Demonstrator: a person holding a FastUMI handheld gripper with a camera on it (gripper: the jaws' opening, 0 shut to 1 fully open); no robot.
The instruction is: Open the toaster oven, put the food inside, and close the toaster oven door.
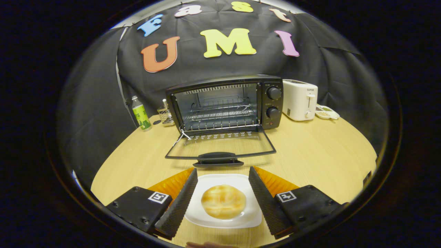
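A black toaster oven (225, 103) stands at the back of the wooden table, its glass door (220, 146) folded down flat toward me, handle (217, 159) nearest. A wire rack (220, 115) shows inside. A round golden bun (223, 201) lies on a white square plate (206, 218) just in front of the door. My gripper (223, 174) is open, one finger on each side of the plate, neither pressing on the bun. Whether the fingers touch the plate's edges I cannot tell.
A white slot toaster (300, 100) stands right of the oven, with a small dish (327, 112) beside it. Left of the oven are a green-labelled bottle (141, 113) and a small wire holder (166, 115). The table's right half (327, 151) is bare wood.
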